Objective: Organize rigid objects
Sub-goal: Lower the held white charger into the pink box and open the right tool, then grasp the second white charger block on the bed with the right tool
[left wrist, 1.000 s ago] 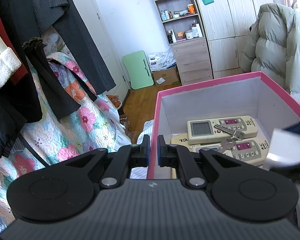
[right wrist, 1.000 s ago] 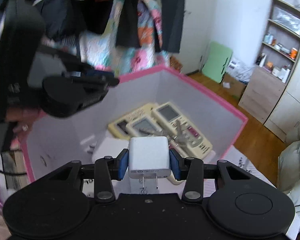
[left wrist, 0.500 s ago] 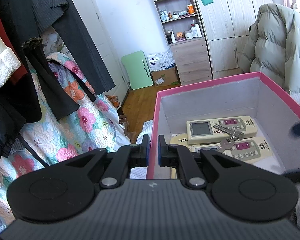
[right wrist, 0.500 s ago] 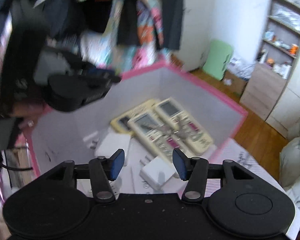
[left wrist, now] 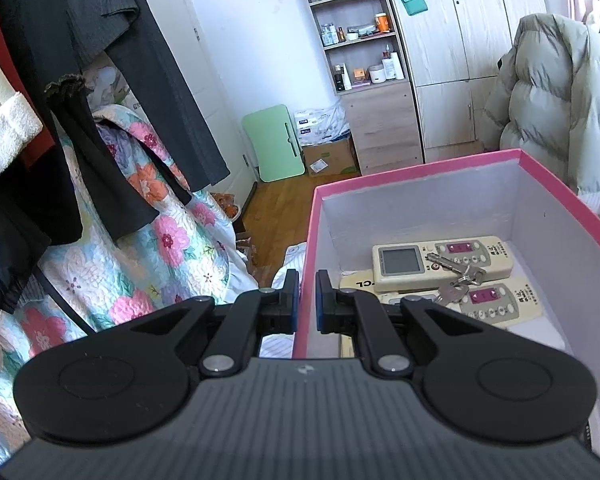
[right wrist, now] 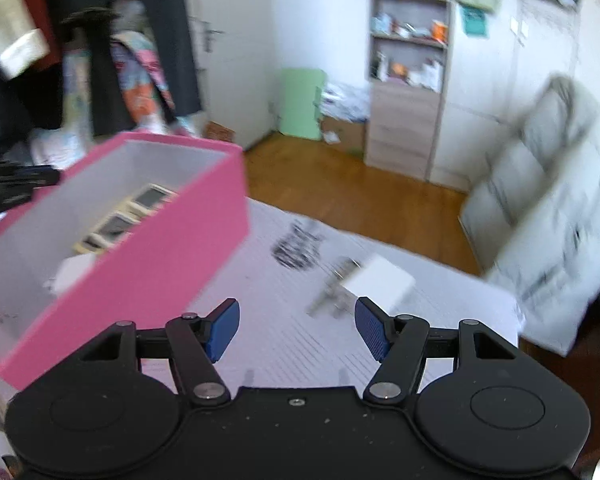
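The left gripper [left wrist: 307, 300] has its blue pads pressed onto the near left wall of the pink box [left wrist: 416, 164], one pad outside and one inside the rim, so it is pinching that wall. In the left wrist view the box fills the 3 o'clock side of the picture, its white inside open to the camera.

On the box floor lie two cream remote controls [left wrist: 440, 260] side by side, the farther one with a grey screen at its left end. A third cream remote [left wrist: 358, 282] peeks out under them at about 9 o'clock of the pair. A bunch of silver keys [left wrist: 458, 276] rests across the two remotes, touching both.

The right gripper [right wrist: 296, 328] is spread wide with nothing between its blue pads; its jaws have just been opening. It hangs outside the box, over a white striped sheet [right wrist: 268, 300] that covers the surface beside the box. In the blurred right wrist view the box stands at 9 to 10 o'clock, and a white charger [right wrist: 74, 270] shows on its floor near the remotes.

On the sheet, at 1 o'clock of the right gripper and near its right pad, lies another white charger block [right wrist: 384, 284], with what looks like a second set of keys [right wrist: 332, 292] just beside it at its 9 o'clock; the blur hides whether they touch. A pale puffer jacket [left wrist: 552, 100] hangs at 2 o'clock in the left wrist view.
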`<control>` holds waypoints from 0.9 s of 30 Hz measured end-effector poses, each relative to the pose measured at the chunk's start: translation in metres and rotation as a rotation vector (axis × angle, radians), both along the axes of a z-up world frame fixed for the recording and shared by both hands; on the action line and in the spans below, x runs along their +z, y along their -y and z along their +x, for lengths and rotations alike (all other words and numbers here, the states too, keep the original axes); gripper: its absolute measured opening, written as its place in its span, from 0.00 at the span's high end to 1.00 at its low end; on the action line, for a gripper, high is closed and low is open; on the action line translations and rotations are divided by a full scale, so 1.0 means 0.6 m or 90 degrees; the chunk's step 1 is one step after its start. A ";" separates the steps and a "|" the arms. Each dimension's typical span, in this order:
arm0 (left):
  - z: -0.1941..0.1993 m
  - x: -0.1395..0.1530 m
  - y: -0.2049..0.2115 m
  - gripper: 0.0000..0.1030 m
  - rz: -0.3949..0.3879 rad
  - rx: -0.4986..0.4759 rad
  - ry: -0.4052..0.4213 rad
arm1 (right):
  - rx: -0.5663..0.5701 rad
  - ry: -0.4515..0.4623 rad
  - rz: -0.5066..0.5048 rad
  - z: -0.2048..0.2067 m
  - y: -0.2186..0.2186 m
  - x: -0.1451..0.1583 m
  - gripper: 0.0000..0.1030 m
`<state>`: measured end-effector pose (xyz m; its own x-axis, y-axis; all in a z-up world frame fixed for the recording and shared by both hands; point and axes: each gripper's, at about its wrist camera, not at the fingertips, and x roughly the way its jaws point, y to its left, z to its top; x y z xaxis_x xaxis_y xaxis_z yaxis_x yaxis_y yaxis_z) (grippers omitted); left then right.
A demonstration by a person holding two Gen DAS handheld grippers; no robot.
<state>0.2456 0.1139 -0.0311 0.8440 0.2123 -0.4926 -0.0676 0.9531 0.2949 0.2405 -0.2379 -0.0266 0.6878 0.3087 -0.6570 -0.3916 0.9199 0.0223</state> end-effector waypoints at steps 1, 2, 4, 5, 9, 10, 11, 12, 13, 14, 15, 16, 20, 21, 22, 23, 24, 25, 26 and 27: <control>0.000 0.001 -0.001 0.93 0.003 0.000 0.000 | -0.014 -0.006 0.005 0.009 0.005 -0.009 0.33; 0.000 0.000 0.000 0.93 0.009 -0.001 0.000 | -0.034 -0.012 0.012 0.019 0.011 -0.017 0.33; -0.001 -0.001 0.001 0.93 0.016 -0.001 -0.001 | -0.079 -0.026 0.038 0.040 0.025 -0.031 0.32; 0.000 -0.002 0.000 0.93 0.018 -0.001 -0.002 | -0.107 -0.034 0.063 0.051 0.036 -0.038 0.32; 0.001 -0.002 -0.001 0.93 0.018 -0.001 -0.002 | -0.244 -0.122 0.155 0.107 0.069 -0.084 0.23; 0.001 -0.001 0.000 0.93 0.018 0.000 -0.002 | -0.266 -0.134 0.178 0.120 0.072 -0.095 0.23; 0.001 -0.002 0.000 0.93 0.018 0.000 -0.002 | -0.285 -0.136 0.205 0.131 0.074 -0.105 0.23; 0.001 -0.002 -0.002 0.93 0.018 0.001 -0.002 | -0.295 -0.141 0.219 0.139 0.073 -0.111 0.23; 0.001 -0.001 -0.001 0.93 0.018 0.000 -0.002 | -0.301 -0.143 0.222 0.145 0.070 -0.118 0.23; 0.001 -0.001 -0.001 0.93 0.019 0.000 -0.002 | -0.303 -0.137 0.221 0.148 0.067 -0.122 0.23; 0.002 -0.002 -0.002 0.93 0.020 -0.001 -0.003 | -0.303 -0.126 0.219 0.152 0.062 -0.125 0.22; 0.002 -0.002 -0.002 0.93 0.020 -0.001 -0.003 | -0.303 -0.113 0.213 0.155 0.056 -0.127 0.22; 0.003 -0.001 0.001 0.93 0.022 0.000 -0.004 | -0.267 -0.081 0.175 0.153 0.042 -0.131 0.35; 0.002 -0.001 0.001 0.93 0.021 0.000 -0.003 | -0.251 -0.075 0.171 0.148 0.046 -0.128 0.41; 0.003 -0.001 0.001 0.93 0.022 0.000 -0.003 | -0.241 -0.072 0.165 0.142 0.047 -0.125 0.42; 0.003 -0.001 0.002 0.93 0.023 -0.001 -0.003 | -0.234 -0.079 0.161 0.134 0.054 -0.121 0.42; 0.004 0.000 0.001 0.93 0.022 -0.001 -0.003 | -0.235 -0.095 0.171 0.127 0.060 -0.118 0.42; 0.004 0.000 0.001 0.93 0.021 0.000 -0.003 | -0.240 -0.114 0.190 0.118 0.067 -0.114 0.42; 0.003 -0.001 0.003 0.93 0.022 0.000 -0.003 | -0.235 -0.128 0.201 0.107 0.069 -0.111 0.43; 0.004 -0.001 0.004 0.93 0.022 0.001 -0.003 | -0.221 -0.136 0.194 0.097 0.067 -0.108 0.43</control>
<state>0.2483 0.1114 -0.0317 0.8415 0.2305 -0.4887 -0.0672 0.9421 0.3286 0.2989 -0.2780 -0.0914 0.6435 0.2854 -0.7103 -0.0217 0.9343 0.3557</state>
